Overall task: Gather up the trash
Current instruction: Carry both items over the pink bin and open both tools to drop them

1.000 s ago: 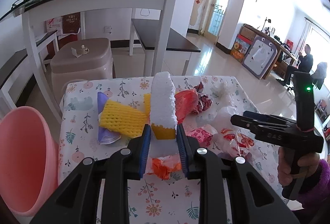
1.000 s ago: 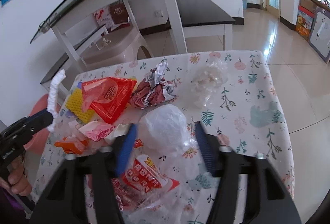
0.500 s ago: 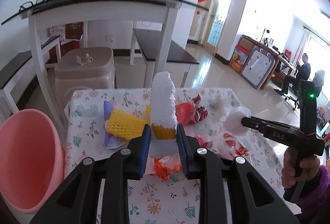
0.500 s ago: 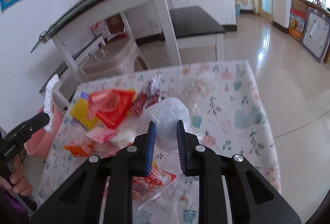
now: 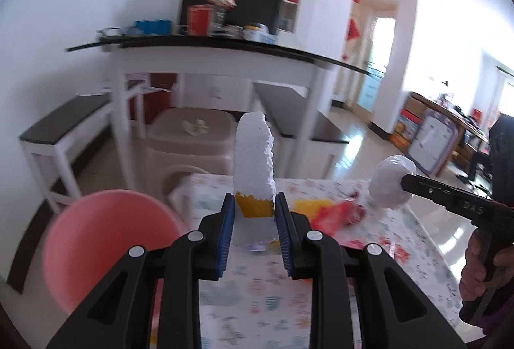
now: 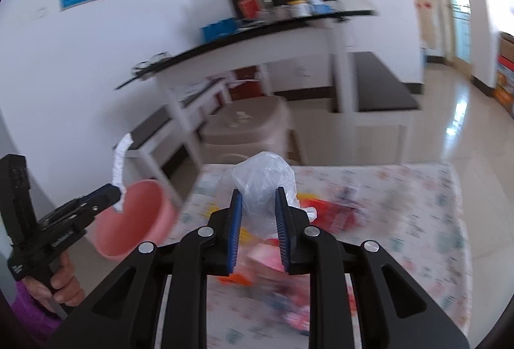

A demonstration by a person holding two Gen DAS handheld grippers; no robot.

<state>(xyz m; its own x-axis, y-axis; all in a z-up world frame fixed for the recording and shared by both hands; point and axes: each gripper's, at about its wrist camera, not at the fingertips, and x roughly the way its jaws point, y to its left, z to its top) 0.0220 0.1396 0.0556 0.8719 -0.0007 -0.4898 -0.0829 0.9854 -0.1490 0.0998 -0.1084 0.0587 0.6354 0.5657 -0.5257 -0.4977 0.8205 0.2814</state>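
The right gripper (image 6: 256,211) has just closed its jaws on the white plastic bag (image 6: 263,178), which a second ago lay on the table between wide-open fingers; now the blue pads pinch it and it hangs clear of the cloth. The left gripper (image 5: 252,217) grips the foam strip (image 5: 253,156) as it did before, jaws unchanged, the strip standing upright at frame centre. Both views have tilted up since then: the table (image 6: 417,207) has dropped to the lower half of each frame and the shelf and dark counter fill the top. Two pieces of trash are therefore in hand and off the table, and the next step is likely to carry them to the pink bin (image 5: 106,239), at lower left in the left view (its mouth faces the camera, nothing visible inside).

Both grippers point forward and slightly down. In the left view the right gripper reaches in from the right edge with the bag at its tip; in the right view the left gripper sits at lower left, held by a hand (image 6: 62,288), foam just above the bin's rim. Red and yellow wrappers (image 6: 337,214) remain on the table, blurred.
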